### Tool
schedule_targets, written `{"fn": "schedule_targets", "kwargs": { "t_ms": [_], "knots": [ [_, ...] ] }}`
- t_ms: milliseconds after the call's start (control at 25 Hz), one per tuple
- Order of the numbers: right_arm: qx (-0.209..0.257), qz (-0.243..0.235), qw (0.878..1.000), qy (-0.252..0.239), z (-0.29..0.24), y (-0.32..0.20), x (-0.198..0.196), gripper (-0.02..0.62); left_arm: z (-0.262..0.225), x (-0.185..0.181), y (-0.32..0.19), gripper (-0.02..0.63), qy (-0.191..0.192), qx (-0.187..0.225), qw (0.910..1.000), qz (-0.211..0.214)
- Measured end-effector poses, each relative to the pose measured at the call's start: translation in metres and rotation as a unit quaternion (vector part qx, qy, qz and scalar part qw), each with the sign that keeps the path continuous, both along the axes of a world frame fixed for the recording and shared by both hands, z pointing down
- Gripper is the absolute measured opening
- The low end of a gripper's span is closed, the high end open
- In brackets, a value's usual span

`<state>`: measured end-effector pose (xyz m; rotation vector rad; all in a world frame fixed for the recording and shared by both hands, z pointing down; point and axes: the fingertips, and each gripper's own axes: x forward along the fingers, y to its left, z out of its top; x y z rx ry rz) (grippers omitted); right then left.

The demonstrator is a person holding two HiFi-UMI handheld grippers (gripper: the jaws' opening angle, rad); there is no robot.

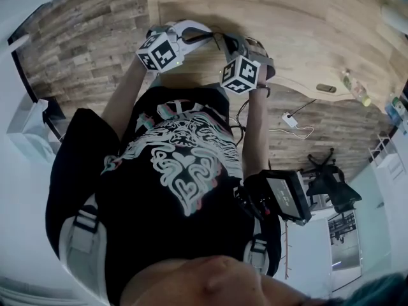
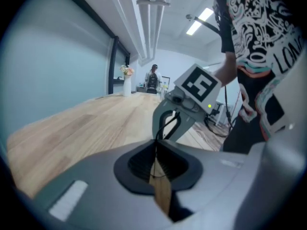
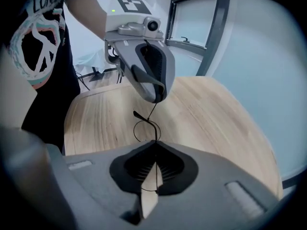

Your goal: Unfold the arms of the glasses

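Glasses (image 3: pixel 145 129), thin black wire, round rim, pinched between left tongs (image 2: pixel 157 146), right tongs (image 3: pixel 154 146)

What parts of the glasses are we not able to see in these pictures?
- Head view: the thin black wire glasses look tiny, mostly hidden behind the left gripper and right gripper.
- Left gripper view: only one wire shows; the rest is hidden inside the shut jaws.
- Right gripper view: one round rim shows; arms folded or open, cannot tell.

Head view looks down on left gripper (image 1: pixel 201 36) and right gripper (image 1: pixel 231 44), whose views closely face each other.
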<state>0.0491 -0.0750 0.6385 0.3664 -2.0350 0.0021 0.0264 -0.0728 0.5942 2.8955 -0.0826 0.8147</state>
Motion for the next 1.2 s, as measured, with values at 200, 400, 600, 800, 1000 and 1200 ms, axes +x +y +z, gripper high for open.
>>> {"fn": "schedule_targets", "kwargs": {
  "t_ms": [200, 400, 600, 800, 1000, 1200],
  "knots": [
    [-0.005, 0.045, 0.998, -0.051, -0.018, -0.003, -0.003, 0.002, -0.014, -0.004, -0.011, 0.0, 0.026, -0.018, 0.9994, -0.018],
    [0.019, 0.078, 0.994, -0.08, -0.037, -0.007, 0.004, 0.002, -0.023, -0.016, -0.02, 0.0, 0.068, -0.071, 0.9925, -0.074],
    [0.021, 0.127, 0.982, -0.137, -0.061, -0.007, 0.003, 0.002, -0.029, -0.03, -0.022, 0.0, 0.093, -0.098, 0.9845, -0.111],
    [0.018, 0.166, 0.969, -0.184, -0.079, -0.006, 0.002, 0.002, -0.035, -0.039, -0.027, 0.0, 0.117, -0.134, 0.9737, -0.142],
    [0.031, 0.208, 0.94, -0.27, -0.111, -0.006, -0.001, 0.002, -0.045, -0.052, -0.026, 0.0, 0.138, -0.158, 0.9651, -0.157],
    [0.047, 0.257, 0.902, -0.344, -0.155, 0.001, -0.004, 0.002, -0.072, -0.071, -0.025, 0.0, 0.157, -0.167, 0.957, -0.178]
  ]
}}
